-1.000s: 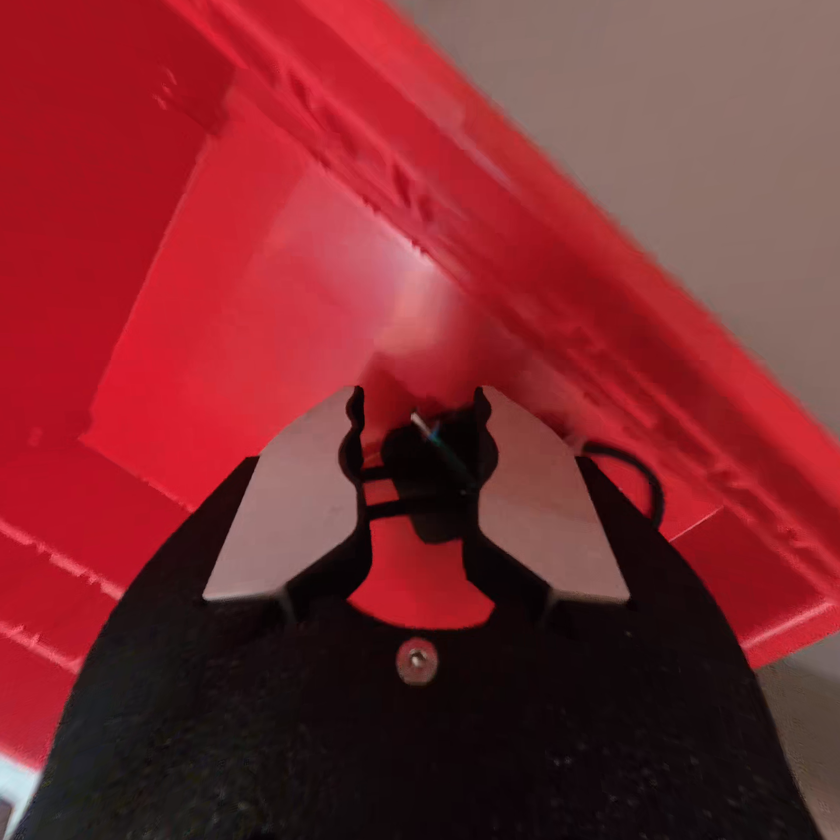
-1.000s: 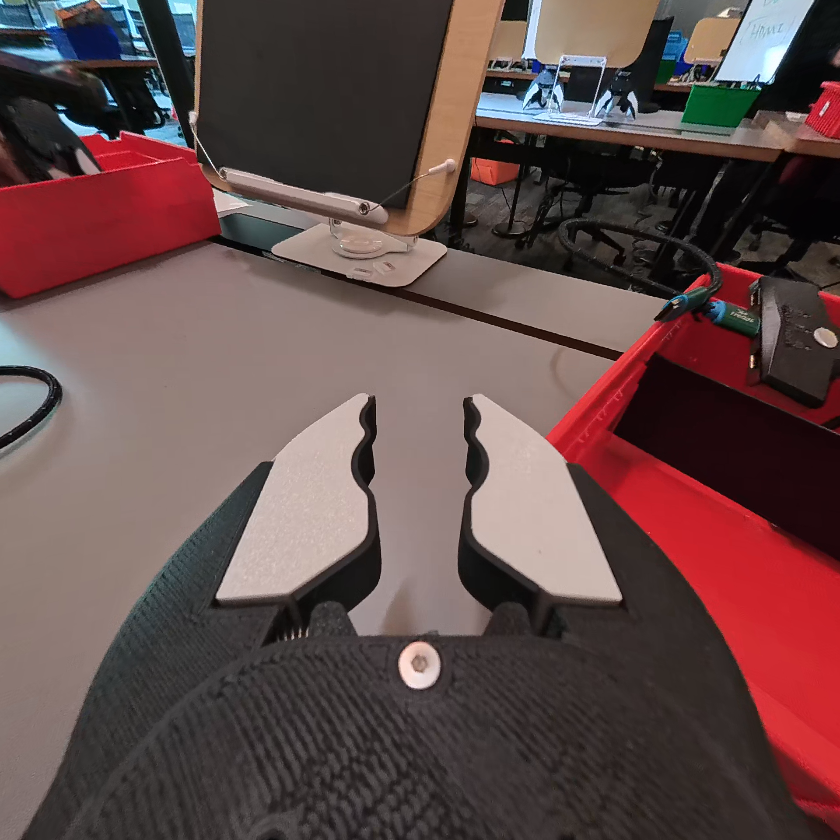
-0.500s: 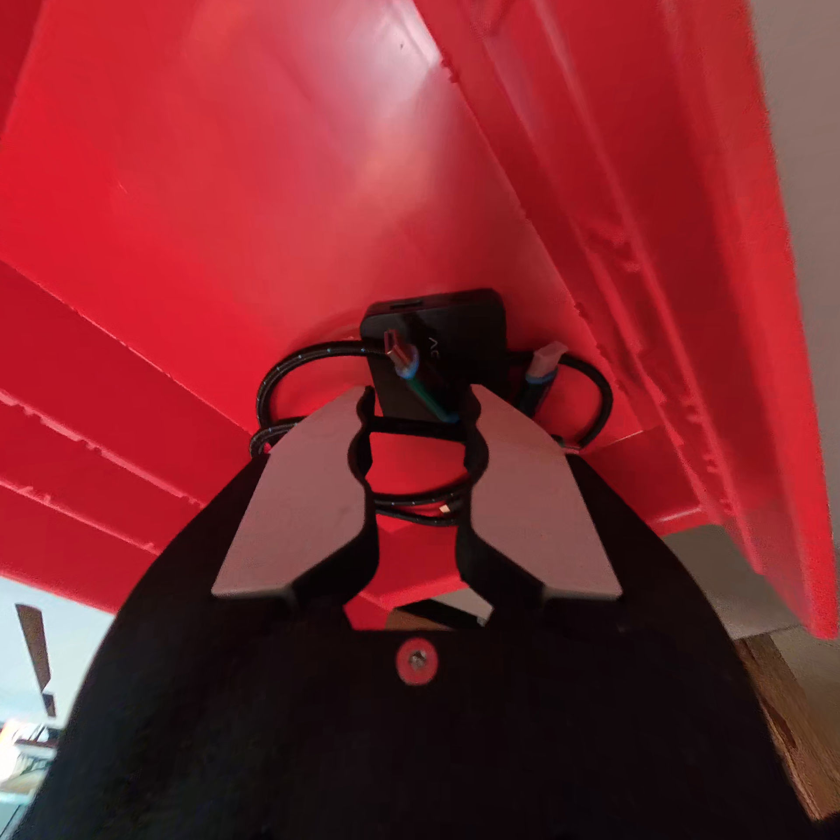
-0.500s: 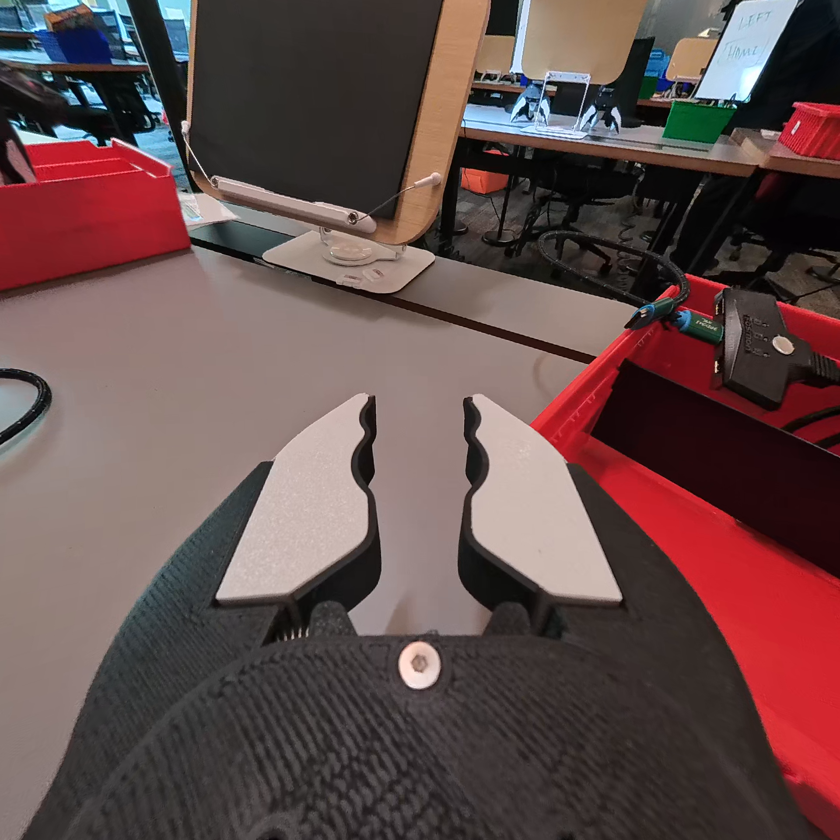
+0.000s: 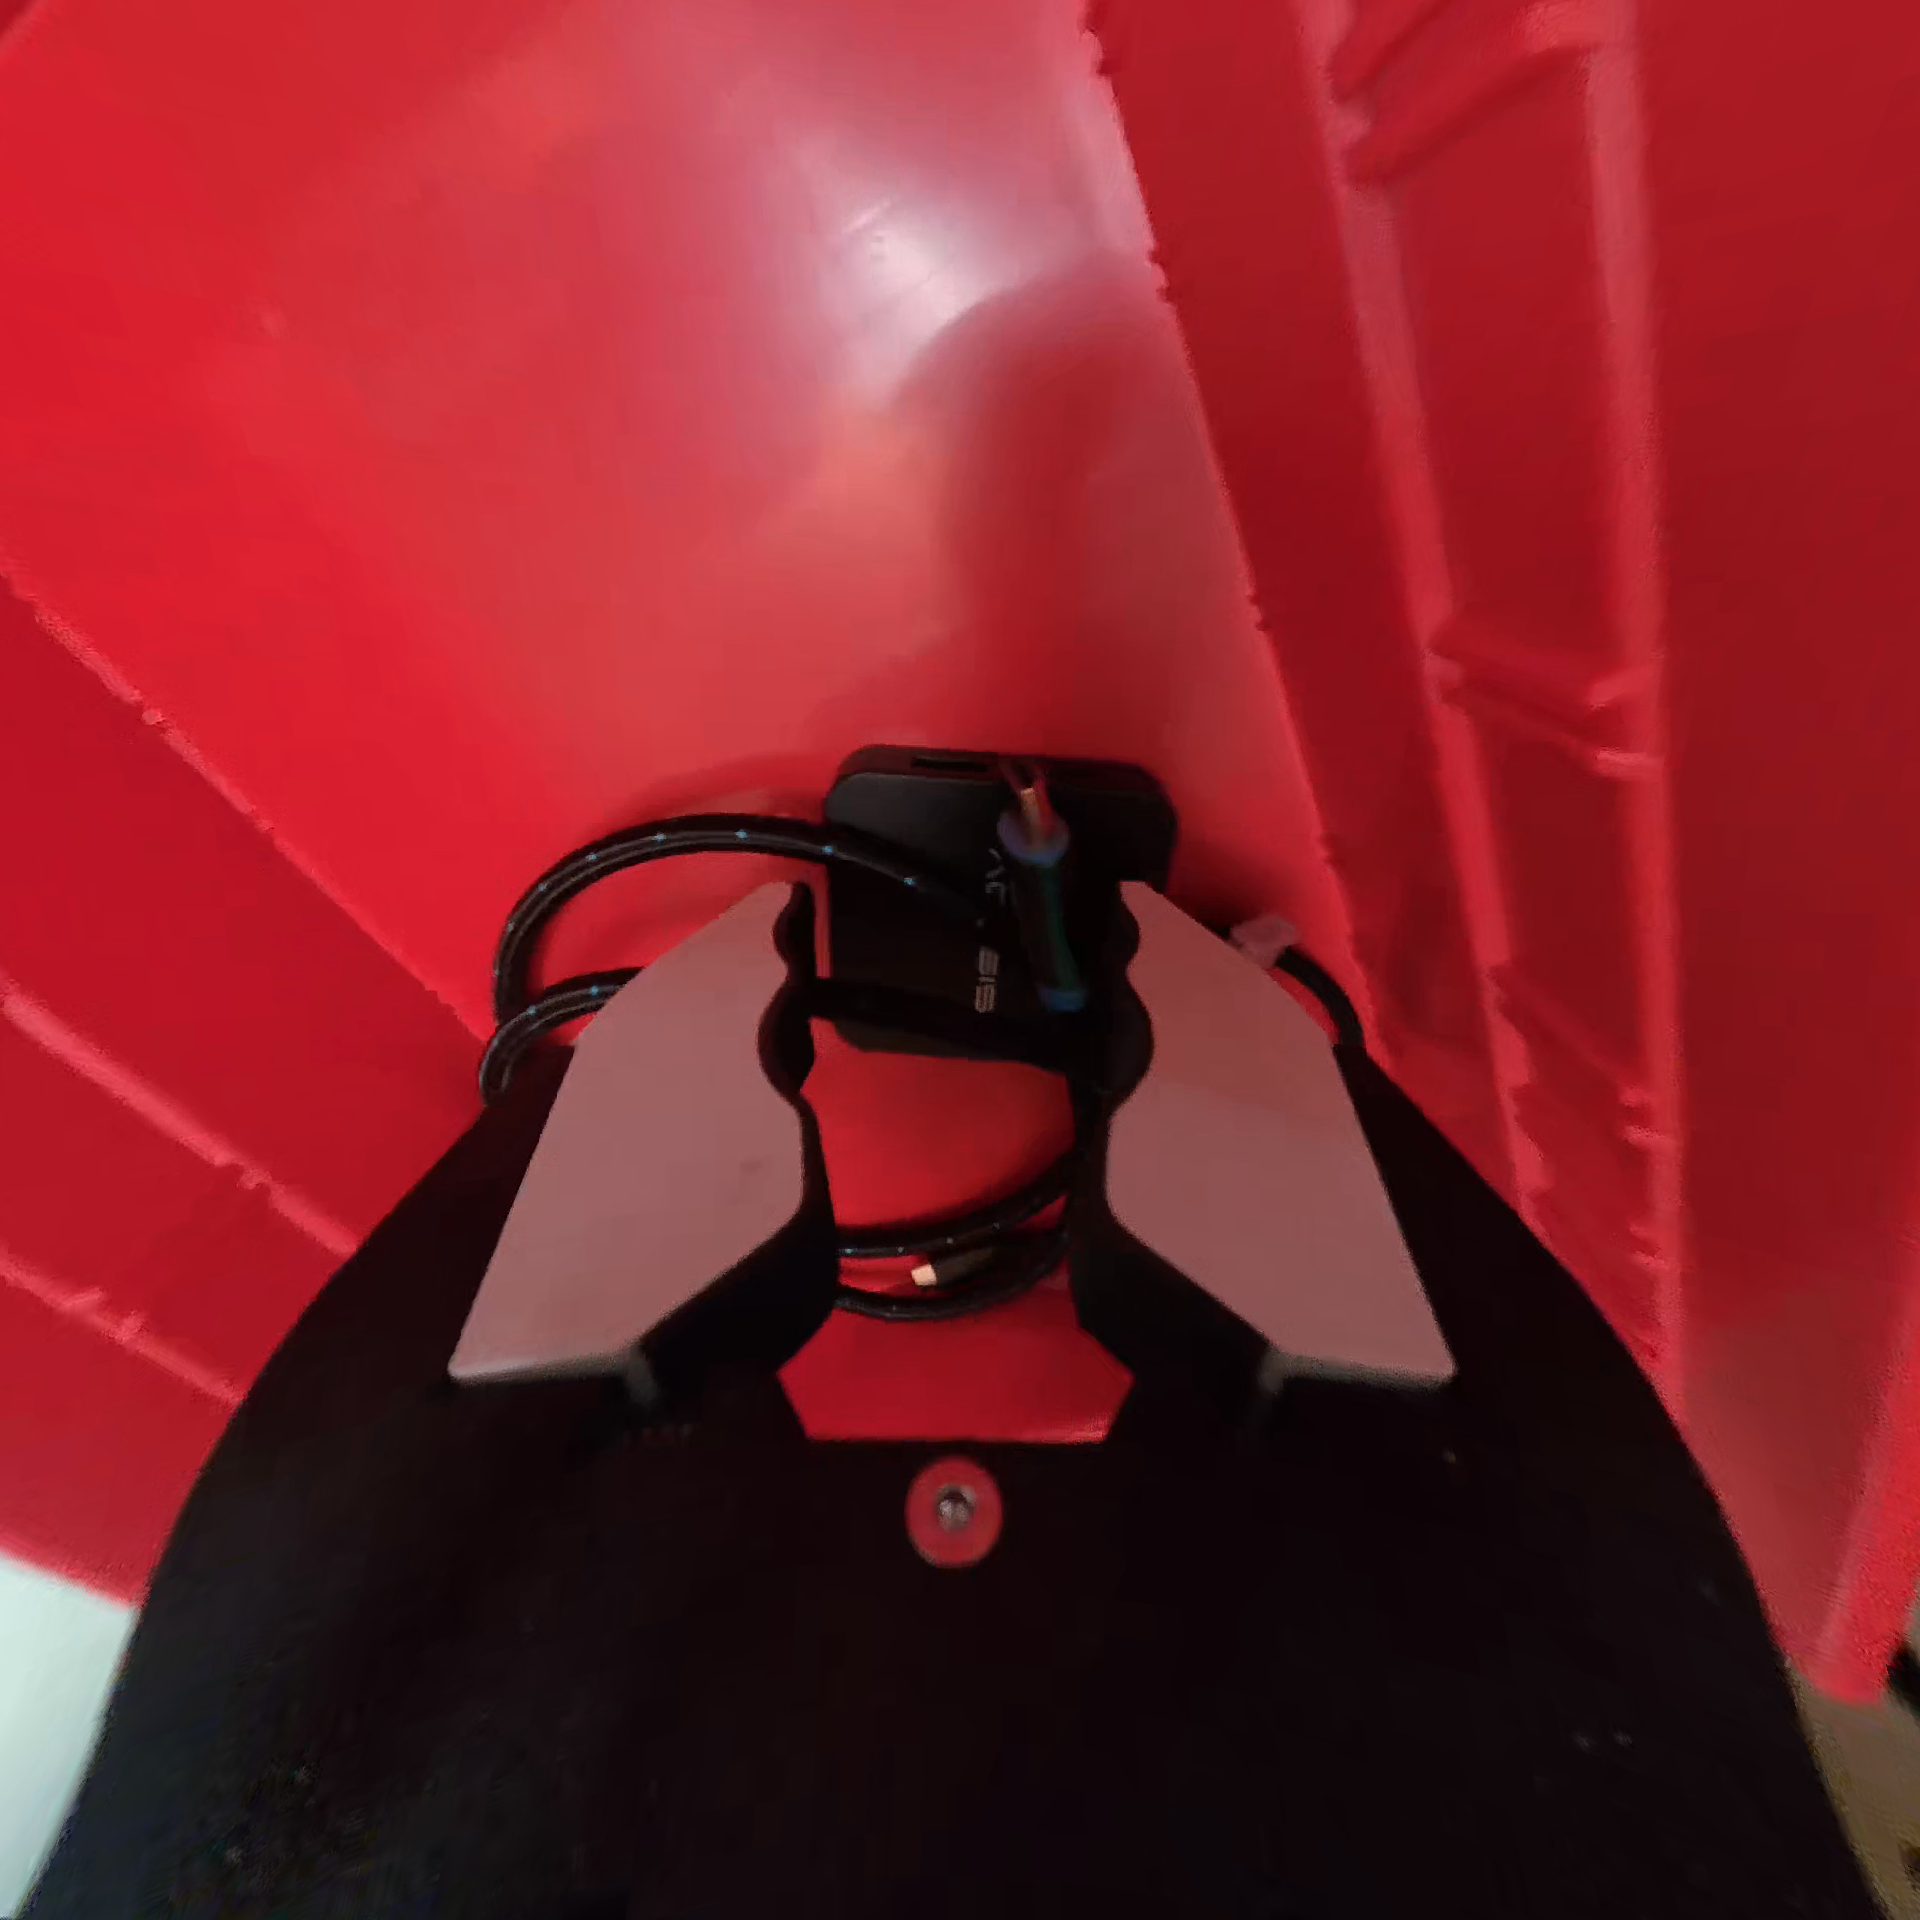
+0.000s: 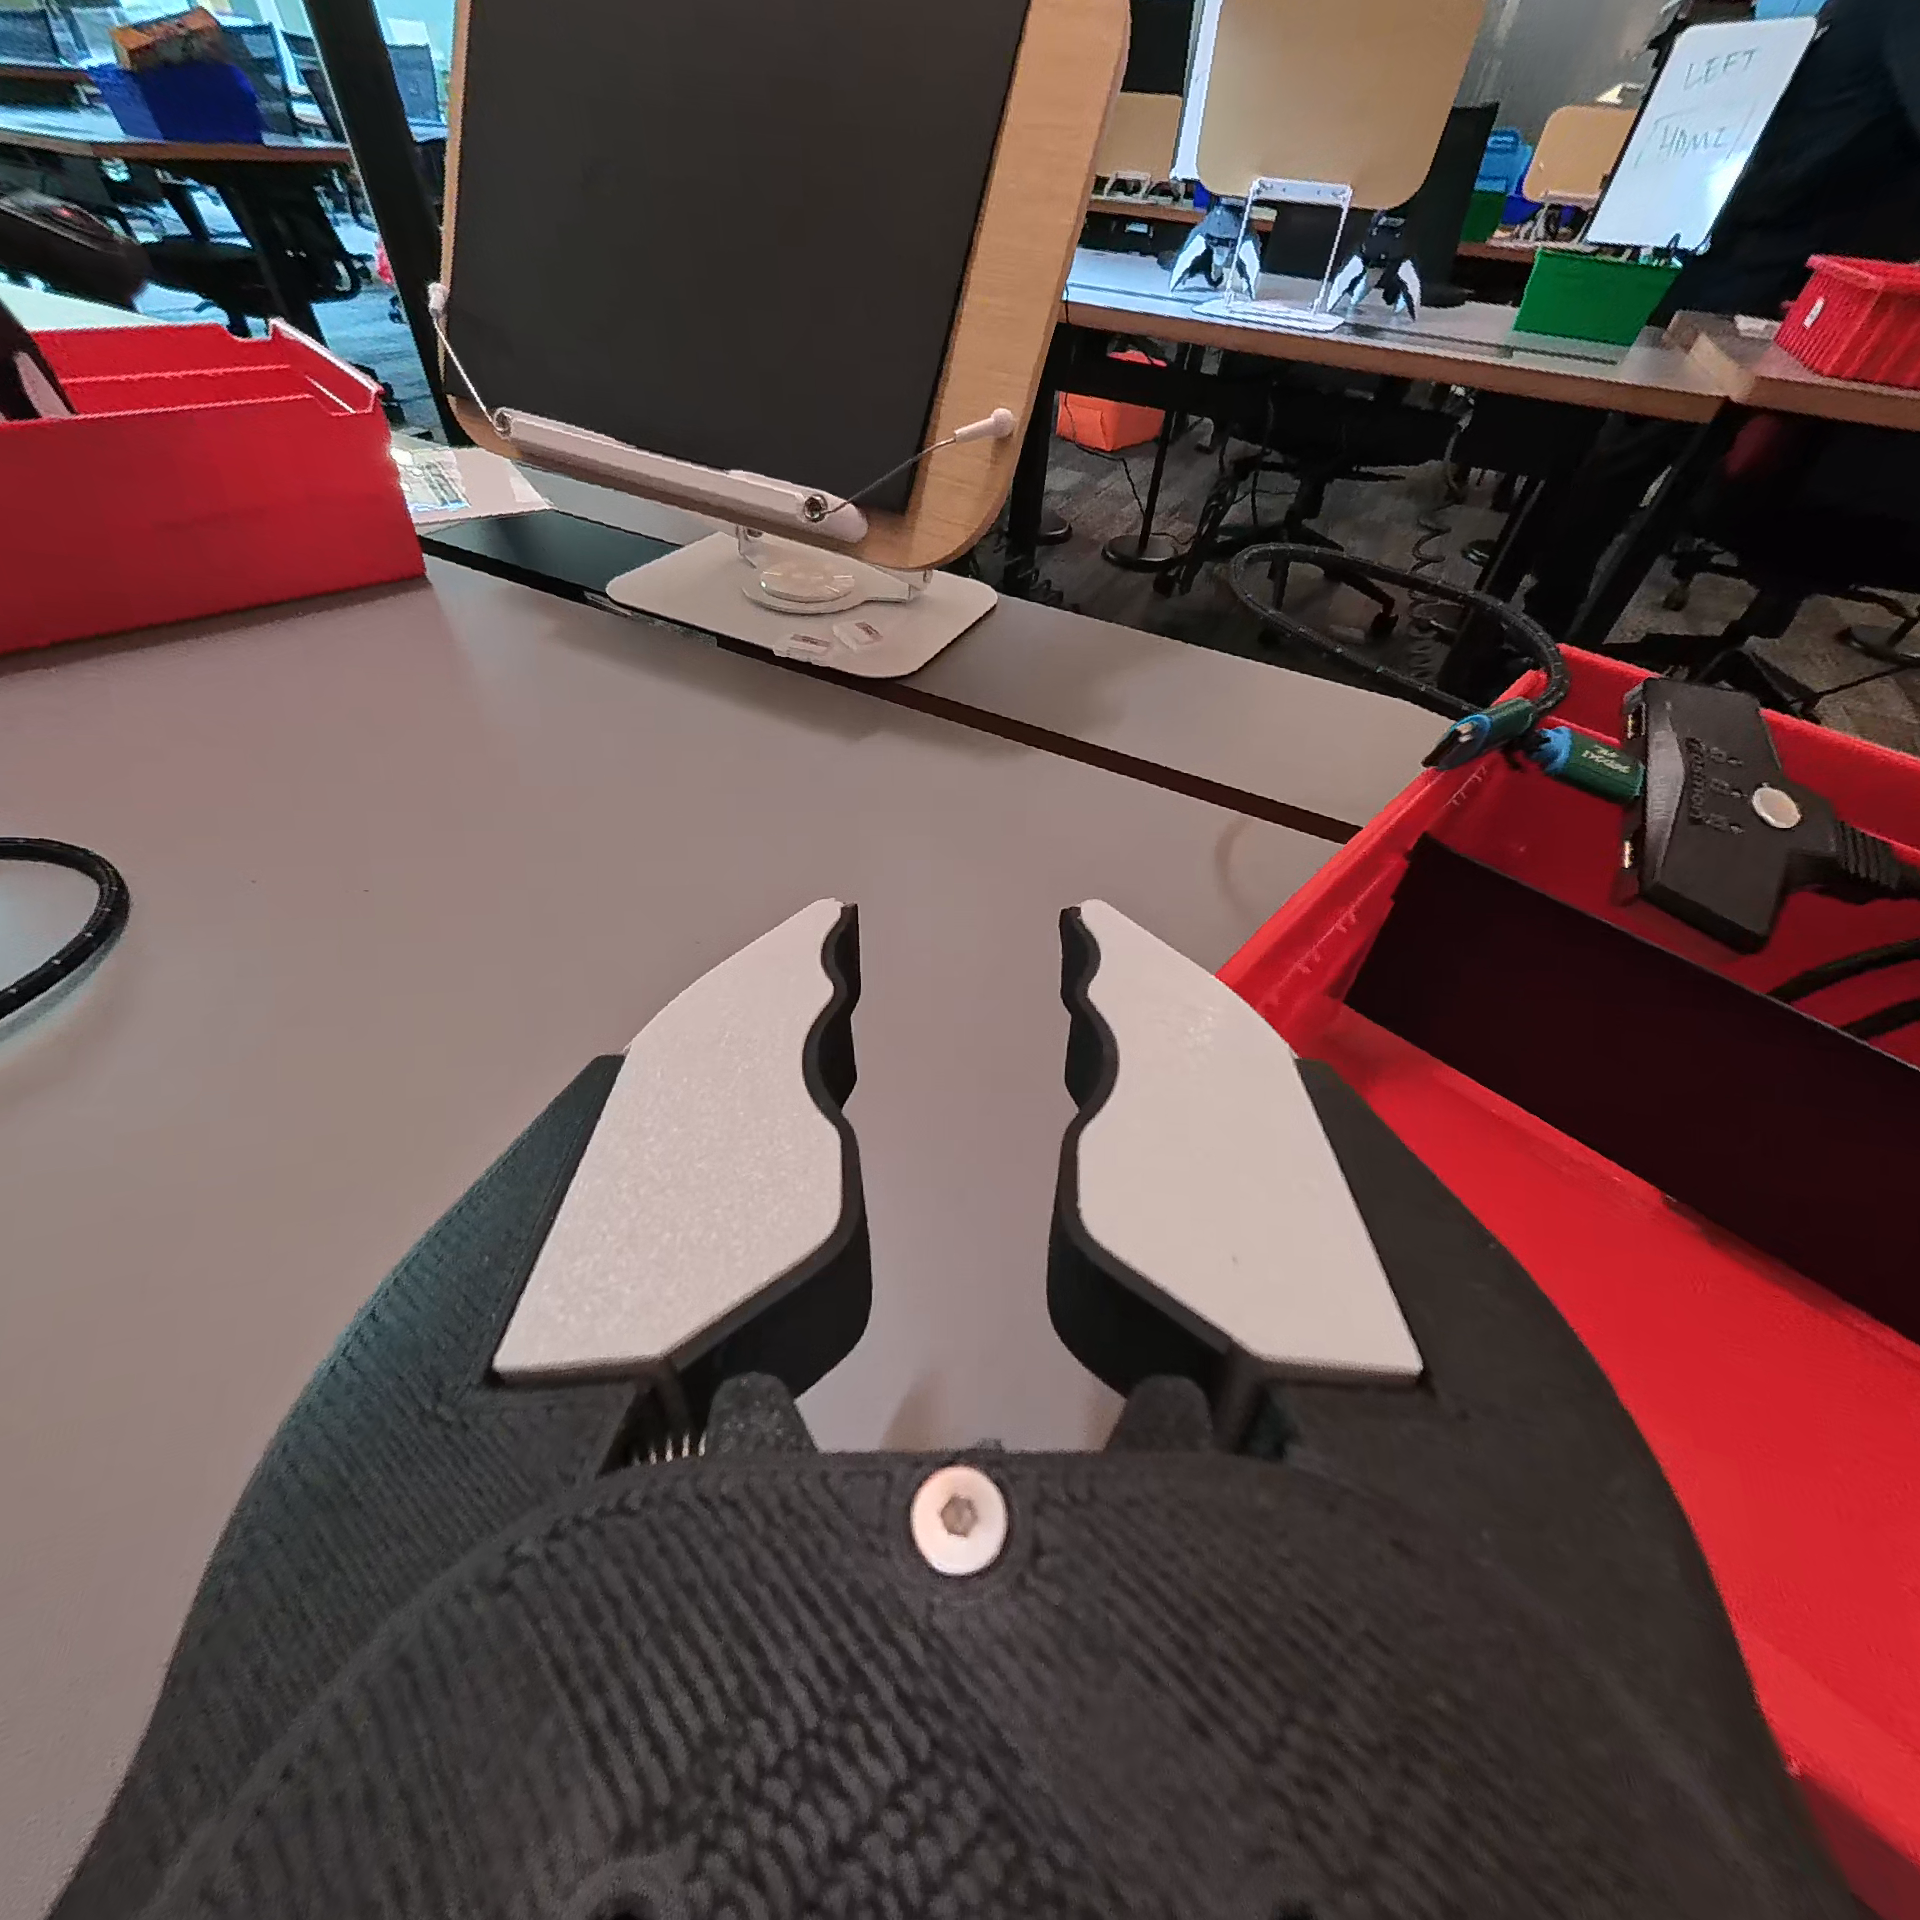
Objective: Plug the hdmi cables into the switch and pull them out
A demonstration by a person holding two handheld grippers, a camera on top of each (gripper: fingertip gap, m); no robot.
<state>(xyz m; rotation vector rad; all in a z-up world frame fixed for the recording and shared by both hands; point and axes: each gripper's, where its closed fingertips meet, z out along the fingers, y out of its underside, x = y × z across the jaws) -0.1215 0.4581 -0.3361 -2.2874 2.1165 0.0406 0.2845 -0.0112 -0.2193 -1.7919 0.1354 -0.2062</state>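
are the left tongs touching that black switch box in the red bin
Cannot tell. In the left wrist view the open left tongs straddle the switch box inside the red bin, but blur and dark edges hide any contact.

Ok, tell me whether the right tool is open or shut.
Open: the right tool shows bare grey table through the gap and holds nothing.

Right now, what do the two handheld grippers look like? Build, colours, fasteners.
Both match. The left gripper and right gripper each have a black, ribbed-textured printed body, two fingers faced with flat pale grey plates, wavy black inner gripping edges, and one silver hex screw centred behind the fingers. No cables or markings show on either, and no hands or sleeves are in view.
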